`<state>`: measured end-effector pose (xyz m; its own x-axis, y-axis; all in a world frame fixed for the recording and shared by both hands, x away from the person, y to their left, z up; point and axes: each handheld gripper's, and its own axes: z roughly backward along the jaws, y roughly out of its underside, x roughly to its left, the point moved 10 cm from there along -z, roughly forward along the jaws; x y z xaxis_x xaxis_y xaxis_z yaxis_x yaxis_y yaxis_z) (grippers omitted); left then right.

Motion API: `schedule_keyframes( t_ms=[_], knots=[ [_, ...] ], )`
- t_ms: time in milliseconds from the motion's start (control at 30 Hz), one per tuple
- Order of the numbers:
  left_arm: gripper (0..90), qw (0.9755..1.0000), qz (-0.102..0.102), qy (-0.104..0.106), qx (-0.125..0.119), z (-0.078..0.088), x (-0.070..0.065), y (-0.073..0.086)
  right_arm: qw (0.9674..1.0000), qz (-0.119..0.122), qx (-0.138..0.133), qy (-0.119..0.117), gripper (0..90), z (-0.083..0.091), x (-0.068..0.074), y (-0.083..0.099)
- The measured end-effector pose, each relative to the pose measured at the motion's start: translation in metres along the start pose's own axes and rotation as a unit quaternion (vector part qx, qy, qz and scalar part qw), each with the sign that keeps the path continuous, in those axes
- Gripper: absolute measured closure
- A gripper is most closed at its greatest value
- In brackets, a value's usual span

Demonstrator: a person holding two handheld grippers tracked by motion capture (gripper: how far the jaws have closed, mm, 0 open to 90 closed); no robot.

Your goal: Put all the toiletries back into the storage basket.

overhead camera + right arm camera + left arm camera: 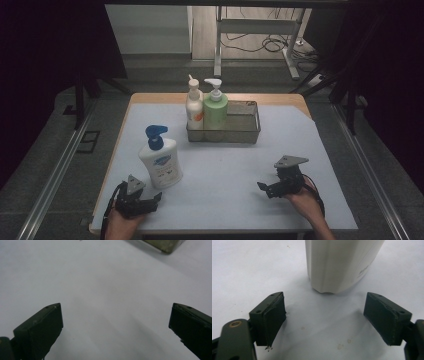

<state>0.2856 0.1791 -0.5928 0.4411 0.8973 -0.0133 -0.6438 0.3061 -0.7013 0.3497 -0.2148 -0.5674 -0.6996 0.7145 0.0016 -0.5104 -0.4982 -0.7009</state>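
just ahead of the wide-open left gripper, clear of its pads, stands the white pump bottle.

- In the left gripper view the white pump bottle is cut off by the top edge; just its lower body shows.
- Its label print is too small to read.
- In the right gripper view the wire basket is cut to one blurred corner.

Left tongs beside white bottle
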Motion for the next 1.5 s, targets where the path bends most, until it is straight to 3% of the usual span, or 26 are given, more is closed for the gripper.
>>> schedule_keyframes(
  t_ms=[433,1067,1367,1500],
  knots=[
    [26.7,0.9999,0.003,-0.007,-0.012,0.014,0.01,-0.006,0.9998,-0.008,0.016,0.005,0.0,-0.015,-0.002,0.023],
    [41.6,0.9991,0.041,-0.002,-0.013,0.019,0.039,-0.015,0.9999,-0.005,0.008,0.006,0.0,-0.015,-0.002,0.024],
    [47.7,0.9995,0.023,-0.014,-0.014,0.014,0.056,-0.028,0.9999,-0.007,0.008,0.006,0.0,-0.015,-0.002,0.024],
    [54.4,0.9996,0.022,-0.006,-0.017,0.011,0.06,-0.036,0.9999,-0.007,0.008,0.006,0.0,-0.015,-0.002,0.024]
  ],
)
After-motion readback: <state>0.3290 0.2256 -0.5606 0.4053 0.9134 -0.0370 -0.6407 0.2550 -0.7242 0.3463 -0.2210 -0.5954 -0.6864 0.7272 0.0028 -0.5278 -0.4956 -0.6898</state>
